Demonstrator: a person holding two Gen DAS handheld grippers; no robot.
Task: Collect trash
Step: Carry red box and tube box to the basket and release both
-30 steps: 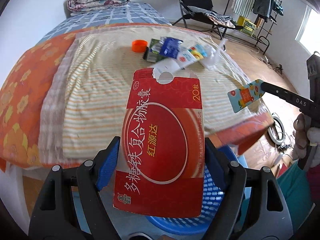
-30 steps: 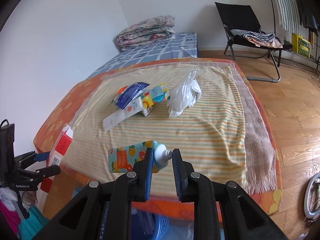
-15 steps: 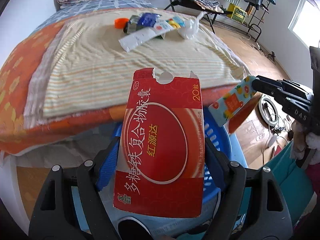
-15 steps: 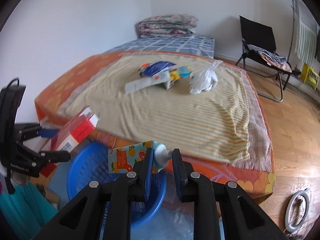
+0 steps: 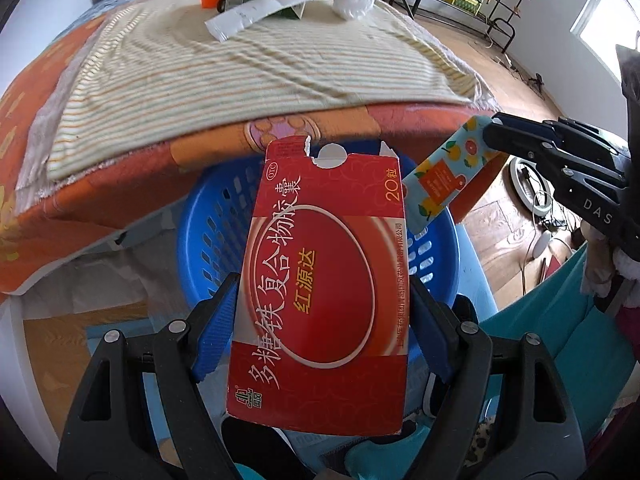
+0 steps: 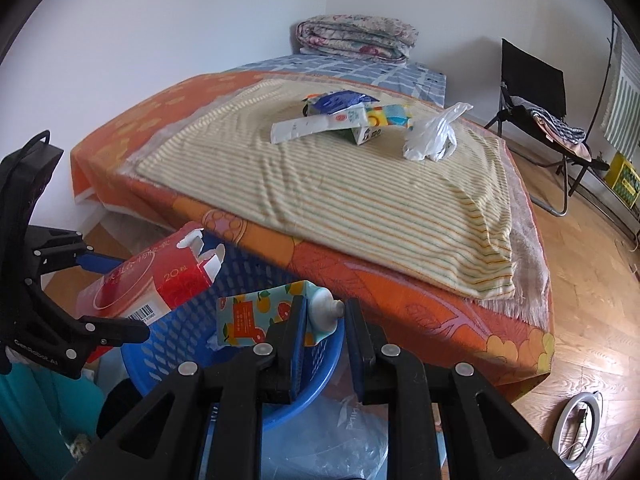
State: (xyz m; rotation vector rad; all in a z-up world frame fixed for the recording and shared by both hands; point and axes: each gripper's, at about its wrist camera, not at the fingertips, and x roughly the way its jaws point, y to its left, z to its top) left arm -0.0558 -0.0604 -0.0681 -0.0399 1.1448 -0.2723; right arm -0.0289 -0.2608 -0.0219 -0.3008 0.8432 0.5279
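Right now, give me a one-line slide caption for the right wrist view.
Right gripper holds a fruit-print tube over the blue basket while the left gripper brings a red box alongside.

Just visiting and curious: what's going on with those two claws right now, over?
Left gripper shut on red box. Right gripper shut on fruit-print tube. Both over blue basket. More trash on bed; nothing blocking.
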